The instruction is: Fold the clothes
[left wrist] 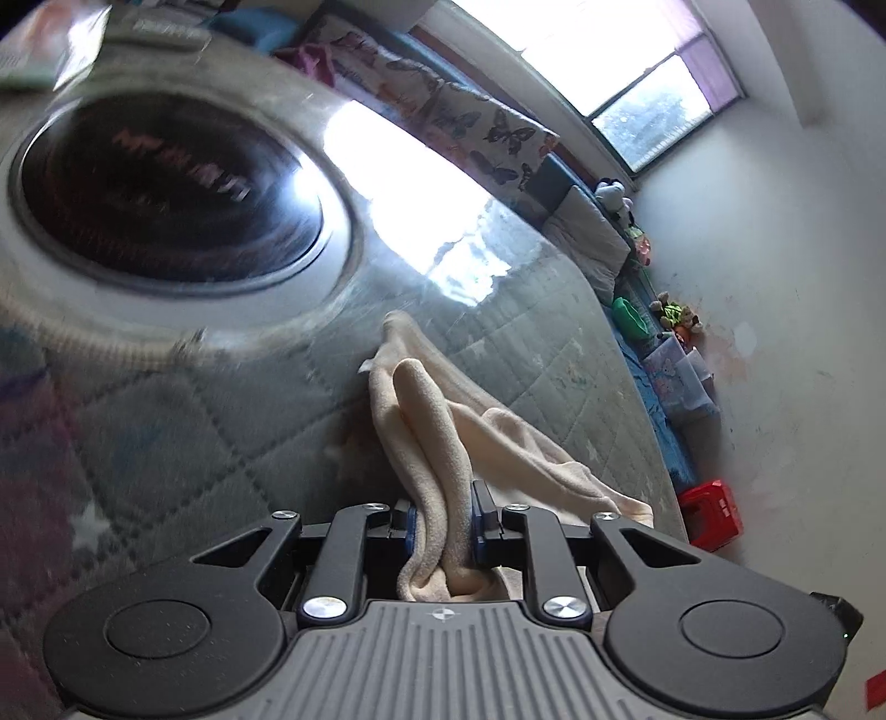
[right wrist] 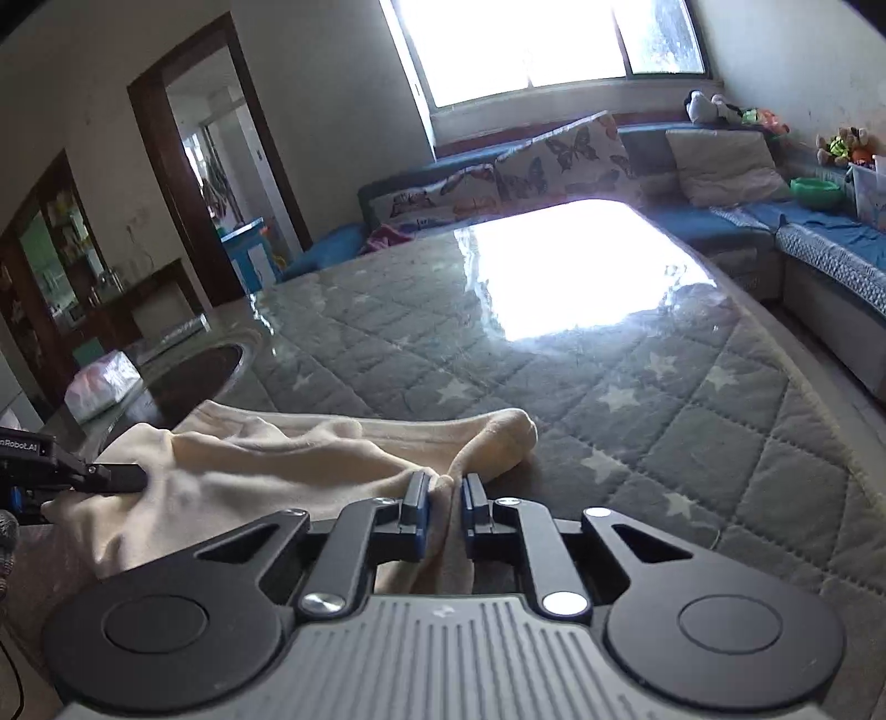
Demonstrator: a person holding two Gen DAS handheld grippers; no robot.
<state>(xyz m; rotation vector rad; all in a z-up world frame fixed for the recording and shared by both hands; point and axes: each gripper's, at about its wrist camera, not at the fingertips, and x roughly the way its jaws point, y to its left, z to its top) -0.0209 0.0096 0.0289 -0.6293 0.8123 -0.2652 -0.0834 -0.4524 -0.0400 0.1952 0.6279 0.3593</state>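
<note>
So my left fingers [left wrist: 479, 518] are clamped down on a thick bunched fold of the cream garment [left wrist: 443, 443], the blue pads squeezing it from both sides with fabric spilling back toward the camera. The right gripper [right wrist: 444, 501] has its fingers nearly together too, with a thin ridge of the same cream cloth pinched between them.

From the right wrist view the garment [right wrist: 288, 448] sprawls across the near left part of the tabletop [right wrist: 637, 387], rumpled, with one rounded end poking out toward the right. The left gripper [right wrist: 111, 479] comes in at the left edge of that view, biting into the cloth there.

The tabletop has a grey quilted cover with white stars under a shiny clear sheet, and the window [right wrist: 526, 44] glare bounces off its far half. A dark round inset [left wrist: 166, 194] sits in the surface to the left, pretty blurred in my left view.

Beyond the far edge there's a blue sofa [right wrist: 819, 221] with butterfly cushions [right wrist: 554, 160], plus some plush toys [right wrist: 714, 108] along the far right.
</note>
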